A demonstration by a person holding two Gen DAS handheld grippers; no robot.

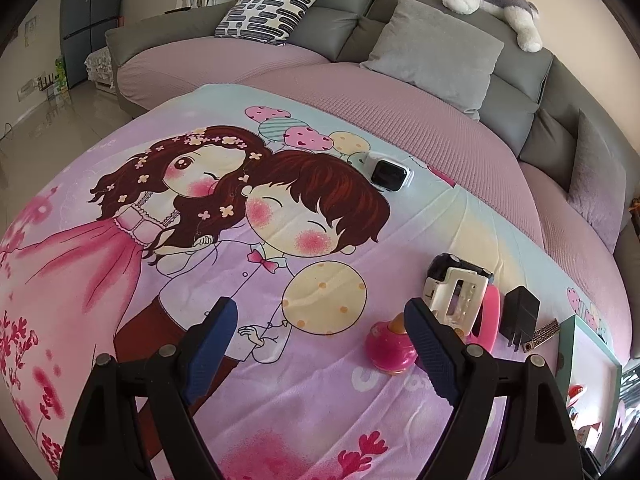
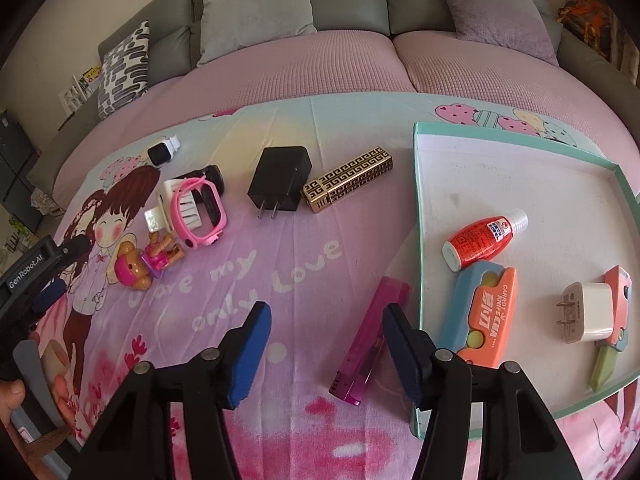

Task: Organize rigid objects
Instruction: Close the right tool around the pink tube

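Hovered over a cartoon-print blanket [image 2: 248, 280] spread before a grey sofa [image 1: 440, 20]; left gripper [image 1: 316, 324] with blue pads spread wide, nothing between them; right gripper [image 2: 324, 332] likewise parted and empty, poised just above a pink lighter [image 2: 372, 340] lying beside the outer wall of a teal-rimmed white tray [image 2: 520, 168].

Inside the tray: a red bottle with a white cap [image 2: 484, 238] on its side; an orange-and-blue carrot knife toy [image 2: 486, 312] touching the bottle's base; a white plug adapter [image 2: 588, 312] resting against a second orange knife toy [image 2: 616, 320] near the right rim.

Loose on the blanket, left of the tray: a gold patterned lighter [image 2: 348, 178] just beside a black charger [image 2: 278, 182], prongs toward the camera; a pink children's watch [image 2: 202, 212] draped over a white-and-black gadget [image 2: 180, 200], exact kind unclear; a small bear figurine [image 2: 140, 266] lying near the watch; a white smartwatch [image 2: 162, 150] farther back, well apart from the rest.

Seen from the left wrist: a pink spinning-top-shaped toy [image 1: 390, 352] close against the inner face of the right finger; the same heap of watch, gadget and charger beyond it.
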